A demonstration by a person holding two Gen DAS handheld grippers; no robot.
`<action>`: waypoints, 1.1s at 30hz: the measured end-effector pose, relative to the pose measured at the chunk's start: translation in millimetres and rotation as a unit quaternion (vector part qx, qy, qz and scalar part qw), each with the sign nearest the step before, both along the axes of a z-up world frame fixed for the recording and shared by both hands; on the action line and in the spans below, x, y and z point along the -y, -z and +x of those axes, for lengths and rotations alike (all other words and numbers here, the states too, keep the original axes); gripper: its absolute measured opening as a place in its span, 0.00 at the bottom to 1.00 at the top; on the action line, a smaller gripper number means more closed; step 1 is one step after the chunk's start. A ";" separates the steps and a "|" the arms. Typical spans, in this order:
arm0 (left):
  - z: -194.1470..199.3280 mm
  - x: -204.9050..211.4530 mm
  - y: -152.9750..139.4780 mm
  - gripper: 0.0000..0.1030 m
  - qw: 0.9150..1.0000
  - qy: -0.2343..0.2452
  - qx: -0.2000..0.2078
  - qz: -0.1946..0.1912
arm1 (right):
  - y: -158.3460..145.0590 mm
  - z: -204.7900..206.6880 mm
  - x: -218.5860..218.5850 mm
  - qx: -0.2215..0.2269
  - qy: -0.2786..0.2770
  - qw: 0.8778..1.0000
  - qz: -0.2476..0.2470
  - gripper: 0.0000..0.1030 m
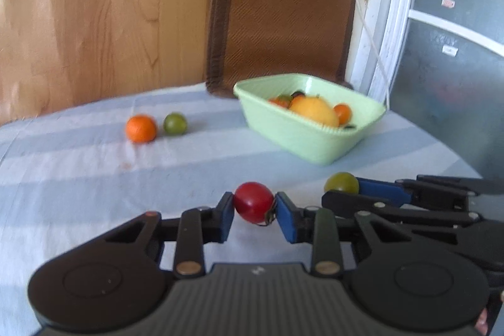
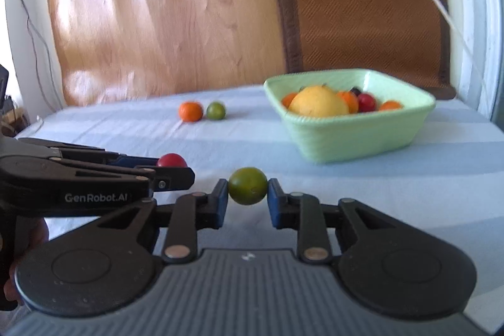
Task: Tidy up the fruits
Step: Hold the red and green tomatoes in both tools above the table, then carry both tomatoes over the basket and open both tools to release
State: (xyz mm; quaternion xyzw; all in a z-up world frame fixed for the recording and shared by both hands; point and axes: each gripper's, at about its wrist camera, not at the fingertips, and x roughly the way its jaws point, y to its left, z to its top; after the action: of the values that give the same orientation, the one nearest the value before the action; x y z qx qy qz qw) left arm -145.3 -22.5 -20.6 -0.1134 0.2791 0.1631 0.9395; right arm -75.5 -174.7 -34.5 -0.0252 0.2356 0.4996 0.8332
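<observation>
My left gripper (image 1: pixel 254 205) is shut on a red tomato (image 1: pixel 253 201), held just above the tablecloth. My right gripper (image 2: pixel 248 188) is shut on a green tomato (image 2: pixel 248 185); both show in the other view too, the green tomato (image 1: pixel 341 182) at the right and the red tomato (image 2: pixel 171 160) at the left. A light green basket (image 1: pixel 302 134) (image 2: pixel 352 137) beyond them holds a large yellow fruit (image 1: pixel 315 111) (image 2: pixel 318 101) and several small fruits. An orange fruit (image 1: pixel 141 128) (image 2: pixel 190 111) and a green fruit (image 1: pixel 175 123) (image 2: pixel 216 111) lie side by side on the cloth at the far left.
The table wears a pale blue striped cloth (image 1: pixel 94 178). A brown cushion (image 1: pixel 280 18) leans on the wall behind the basket. A white cable (image 1: pixel 362 21) hangs down at its right. A wooden panel (image 1: pixel 94 14) stands behind the table at the left.
</observation>
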 end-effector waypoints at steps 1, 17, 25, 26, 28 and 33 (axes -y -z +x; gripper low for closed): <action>7.3 -2.5 -5.5 0.28 1.000 0.004 0.004 -0.001 | -3.8 5.5 2.9 0.004 0.008 1.000 0.009 0.28; 155.1 -50.2 -24.7 0.29 0.999 0.028 0.007 -0.039 | -4.4 100.8 -2.5 0.023 0.084 0.996 0.008 0.30; 179.3 -39.4 -15.7 0.44 0.998 0.045 -0.003 -0.036 | -2.0 104.5 4.0 0.028 0.087 0.995 0.035 0.30; 177.1 -38.8 -17.4 0.44 0.998 0.044 0.001 -0.036 | -2.4 105.1 6.1 0.029 0.089 0.995 0.041 0.30; 169.0 -40.3 -24.1 0.47 0.998 0.041 0.012 -0.035 | -3.4 105.5 9.1 0.029 0.094 0.994 0.048 0.30; 132.4 -57.1 -55.8 0.47 0.998 0.015 0.044 -0.035 | -4.7 108.0 14.7 0.017 0.090 0.994 0.066 0.30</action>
State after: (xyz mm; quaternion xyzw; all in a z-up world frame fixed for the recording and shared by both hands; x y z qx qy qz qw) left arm -12.9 34.6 35.3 -0.1487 0.2447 0.1342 0.9487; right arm 32.5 -189.4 -29.8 0.0423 0.1895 0.4366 0.8785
